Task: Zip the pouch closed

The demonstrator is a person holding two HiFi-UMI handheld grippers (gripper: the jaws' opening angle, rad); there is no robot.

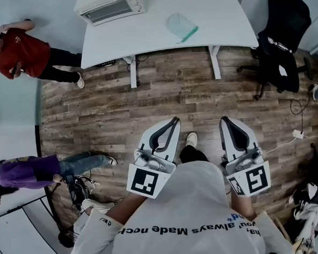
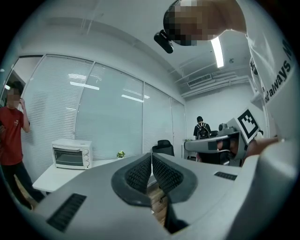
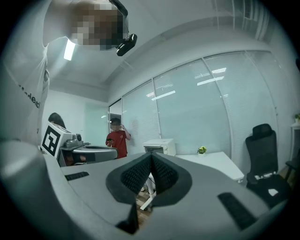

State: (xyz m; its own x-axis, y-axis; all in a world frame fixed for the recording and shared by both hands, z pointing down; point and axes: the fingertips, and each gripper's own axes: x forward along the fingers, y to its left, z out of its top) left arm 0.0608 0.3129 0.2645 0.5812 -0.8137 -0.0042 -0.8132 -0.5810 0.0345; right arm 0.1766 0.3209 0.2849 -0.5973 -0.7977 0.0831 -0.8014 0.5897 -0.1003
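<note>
The pouch (image 1: 182,27) is pale green and see-through, with a darker strip along one edge. It lies flat on the white table (image 1: 217,29) at the far side of the room. Both grippers are held level over the wood floor, well short of the table and apart from the pouch. My left gripper (image 1: 174,119) has its jaws together with nothing between them, and its dark ribbed pads (image 2: 138,172) meet in the left gripper view. My right gripper (image 1: 224,120) is likewise shut and empty, pads (image 3: 136,173) touching. The pouch does not show in either gripper view.
A white toaster oven (image 1: 111,4) stands on the table's left end. A black office chair (image 1: 282,35) is at the right. A person in red (image 1: 23,51) stands far left, another in purple (image 1: 27,172) near left. Cables and a plug (image 1: 298,134) lie on the floor.
</note>
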